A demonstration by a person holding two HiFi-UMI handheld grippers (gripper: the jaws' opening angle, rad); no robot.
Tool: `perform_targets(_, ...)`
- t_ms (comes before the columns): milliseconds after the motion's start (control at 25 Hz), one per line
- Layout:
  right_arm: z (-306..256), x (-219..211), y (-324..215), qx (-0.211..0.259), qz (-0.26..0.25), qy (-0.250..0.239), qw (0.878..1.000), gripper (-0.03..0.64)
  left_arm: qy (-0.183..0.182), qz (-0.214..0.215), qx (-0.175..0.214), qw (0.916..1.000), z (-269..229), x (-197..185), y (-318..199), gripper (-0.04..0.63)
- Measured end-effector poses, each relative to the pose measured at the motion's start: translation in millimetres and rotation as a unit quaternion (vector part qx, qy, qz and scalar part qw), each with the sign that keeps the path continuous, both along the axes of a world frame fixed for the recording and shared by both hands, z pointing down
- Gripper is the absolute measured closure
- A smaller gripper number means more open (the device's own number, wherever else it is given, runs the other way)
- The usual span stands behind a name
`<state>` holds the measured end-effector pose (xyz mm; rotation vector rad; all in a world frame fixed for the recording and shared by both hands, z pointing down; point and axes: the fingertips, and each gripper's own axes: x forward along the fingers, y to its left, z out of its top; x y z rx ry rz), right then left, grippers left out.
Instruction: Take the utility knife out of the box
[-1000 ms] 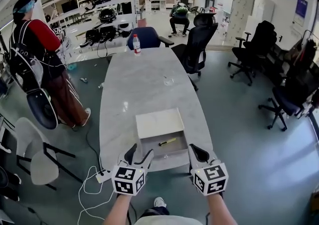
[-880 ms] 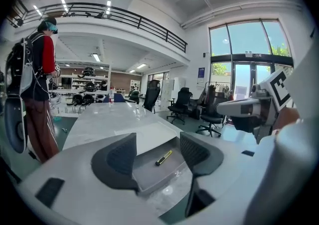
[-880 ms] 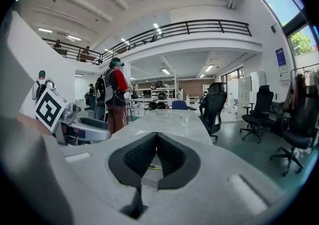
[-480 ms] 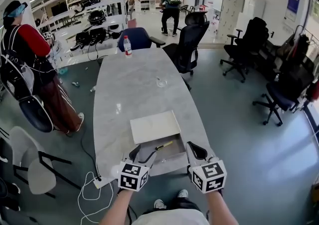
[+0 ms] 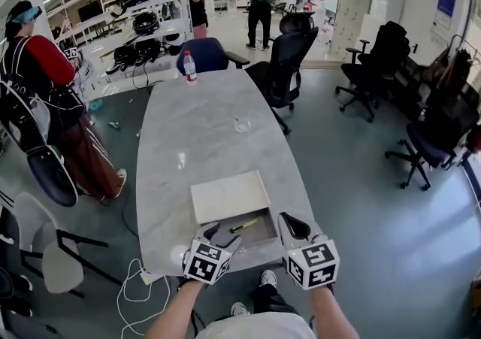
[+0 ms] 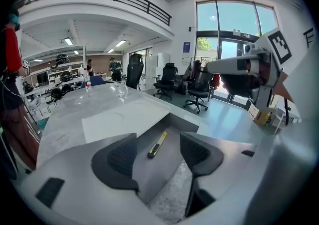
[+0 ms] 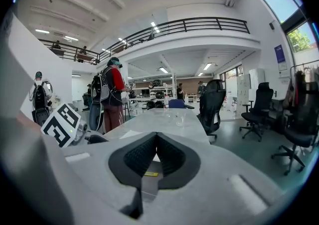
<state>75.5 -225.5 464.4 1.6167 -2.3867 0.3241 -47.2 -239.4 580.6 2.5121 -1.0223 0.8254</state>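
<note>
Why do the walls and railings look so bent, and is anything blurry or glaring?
Head view: the wide lens bows the table; light glints on it. Left gripper view: windows bright, utility knife sharp. Right gripper view: balcony railing curves, black corners from the lens.

Both grippers are held low in front of the body, side by side with a gap between, and the left forearm [image 5: 174,313] and right forearm [image 5: 332,316] are stretched forward behind them. The left gripper [image 5: 216,234] is tipped a bit inward toward the other one, and its jaws are spread wide, the dark ribbed pads [image 6: 119,156] kept well apart. The right gripper [image 5: 291,226] is pointed pretty much straight ahead, its jaws pressed together at the tips. The left marker cube [image 5: 206,261] and right marker cube [image 5: 313,264] are turned up toward the head camera.
</note>
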Motion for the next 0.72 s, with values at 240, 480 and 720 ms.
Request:
perform_targets(240, 7.8, 11.9, -25.8, -0.010, -0.014, -0.003, 1.000, 0.612, -0.032, 0.019, -0.034, 0.9987, 24.1, 17.1, -9.6, 0.348)
perform_targets(480, 15.4, 18.3, -41.4, -0.021, -0.027, 0.001, 0.999, 0.612, -0.062, 0.036, -0.054, 0.9960, 39.2, 26.1, -19.3, 0.348)
perform_targets(720, 21.8, 26.5, -57.1, -0.031, -0.040, 0.000, 0.999, 0.612, -0.096, 0.047, -0.062, 0.9923, 52.2, 40.2, -24.1, 0.348)
